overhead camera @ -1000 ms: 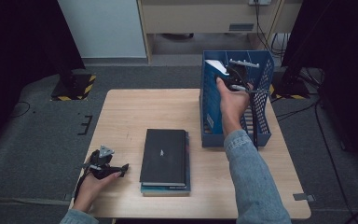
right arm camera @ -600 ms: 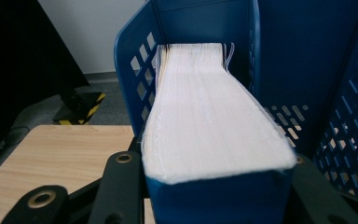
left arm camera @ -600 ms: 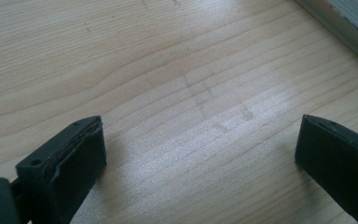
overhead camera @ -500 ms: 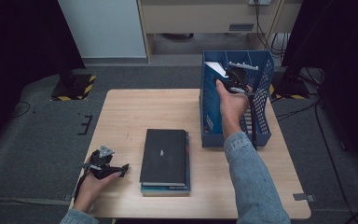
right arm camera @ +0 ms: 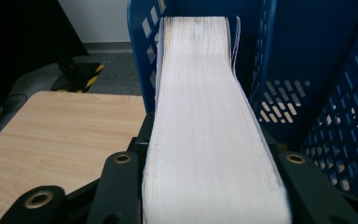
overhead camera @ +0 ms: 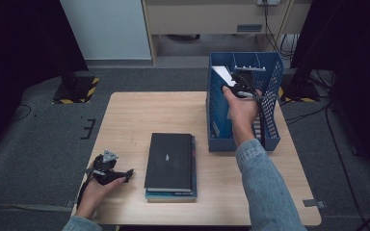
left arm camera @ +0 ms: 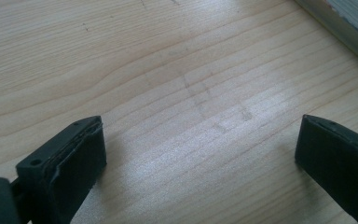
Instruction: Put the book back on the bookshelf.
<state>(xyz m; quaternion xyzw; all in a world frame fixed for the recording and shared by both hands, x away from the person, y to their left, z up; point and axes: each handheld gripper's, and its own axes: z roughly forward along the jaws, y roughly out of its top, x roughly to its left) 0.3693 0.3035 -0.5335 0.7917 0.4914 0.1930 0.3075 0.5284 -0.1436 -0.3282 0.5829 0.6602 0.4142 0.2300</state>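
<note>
Right gripper view, right tongs [right arm camera: 214, 186] clamping book [right arm camera: 205, 116], left tongs [left arm camera: 200, 158] wide, no legible writing

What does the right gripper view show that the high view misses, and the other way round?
Right gripper view: the book's white page edge close up, clamped between the right gripper's jaws and leaning into the blue rack's left compartment. High view: the stack of books lying flat mid-table, and the left gripper resting open on the table near its front left corner. Both share the held book, the blue rack, the right gripper and the wooden tabletop.
</note>
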